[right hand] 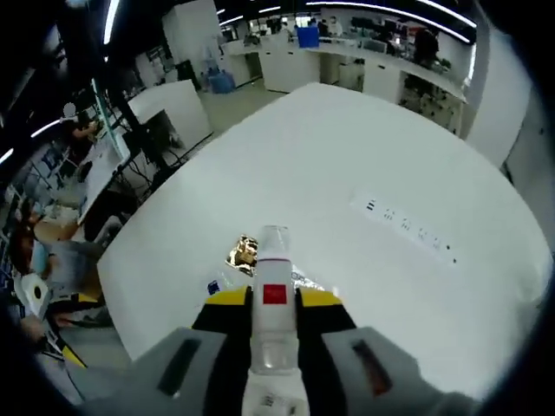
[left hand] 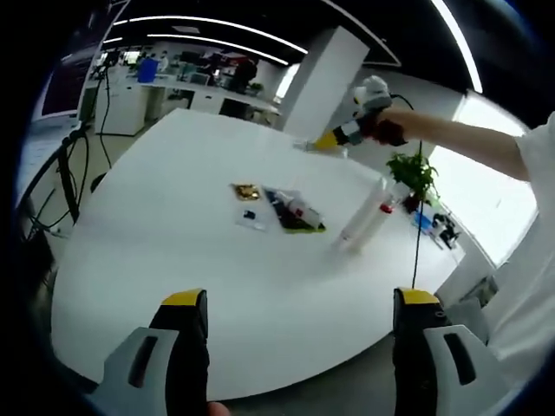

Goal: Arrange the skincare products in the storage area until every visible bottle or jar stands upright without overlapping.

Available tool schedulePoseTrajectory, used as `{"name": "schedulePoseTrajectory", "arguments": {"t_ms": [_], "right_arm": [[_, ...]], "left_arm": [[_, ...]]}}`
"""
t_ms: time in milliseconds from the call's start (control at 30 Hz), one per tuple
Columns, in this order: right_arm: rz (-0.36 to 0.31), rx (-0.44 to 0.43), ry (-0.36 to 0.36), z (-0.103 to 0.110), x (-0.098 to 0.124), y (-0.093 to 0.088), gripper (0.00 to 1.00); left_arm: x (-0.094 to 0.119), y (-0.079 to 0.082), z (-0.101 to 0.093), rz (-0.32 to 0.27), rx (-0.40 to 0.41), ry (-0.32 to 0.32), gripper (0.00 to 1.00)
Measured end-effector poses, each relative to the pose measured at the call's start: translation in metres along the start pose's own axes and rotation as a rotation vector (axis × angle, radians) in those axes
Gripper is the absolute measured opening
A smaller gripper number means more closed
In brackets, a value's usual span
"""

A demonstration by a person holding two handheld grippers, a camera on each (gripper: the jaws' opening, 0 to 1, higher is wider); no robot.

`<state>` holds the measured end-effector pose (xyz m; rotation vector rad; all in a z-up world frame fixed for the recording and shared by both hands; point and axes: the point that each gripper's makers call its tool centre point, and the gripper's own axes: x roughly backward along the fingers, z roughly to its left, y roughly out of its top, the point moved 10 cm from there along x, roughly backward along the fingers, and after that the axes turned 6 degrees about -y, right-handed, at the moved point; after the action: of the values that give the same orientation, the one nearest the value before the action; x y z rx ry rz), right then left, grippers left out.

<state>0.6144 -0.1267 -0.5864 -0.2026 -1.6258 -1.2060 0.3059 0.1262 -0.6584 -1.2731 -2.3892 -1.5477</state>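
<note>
Bottle (right hand: pixel 276 321) clamped in right gripper (right hand: pixel 274 303), held high over table (right hand: pixel 347 173); could slip & fall; left gripper (left hand: pixel 299 325) jaws wide, empty

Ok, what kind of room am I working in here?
Most likely an open-plan office or lab. You're at a large white table; beyond it run long white counters under strip ceiling lights, and a power strip lies on the tabletop.
</note>
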Motion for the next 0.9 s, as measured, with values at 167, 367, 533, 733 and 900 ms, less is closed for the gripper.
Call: {"name": "schedulePoseTrajectory", "arguments": {"t_ms": [167,367,533,733,900], "right_arm": [[-0.047,-0.043,0.095,0.013,0.014,0.002,0.18],[-0.09,-0.02,0.168,0.042,0.042,-0.006,0.18],[-0.127,-0.029,0.236,0.056,0.057,-0.009,0.18],[-0.176,-0.062,0.308,0.073,0.073,-0.017,0.18],[-0.24,-0.092,0.365,0.086,0.088,-0.027,0.18]], "left_arm": [[-0.021,0.015,-0.005,-0.084,0.106,-0.101,0.86],[-0.047,0.051,-0.014,-0.229,0.259,-0.248,0.86],[-0.056,0.076,-0.025,-0.292,0.299,-0.319,0.85],[-0.066,0.094,-0.035,-0.319,0.323,-0.359,0.84],[-0.07,0.105,-0.041,-0.349,0.366,-0.39,0.82]]}}
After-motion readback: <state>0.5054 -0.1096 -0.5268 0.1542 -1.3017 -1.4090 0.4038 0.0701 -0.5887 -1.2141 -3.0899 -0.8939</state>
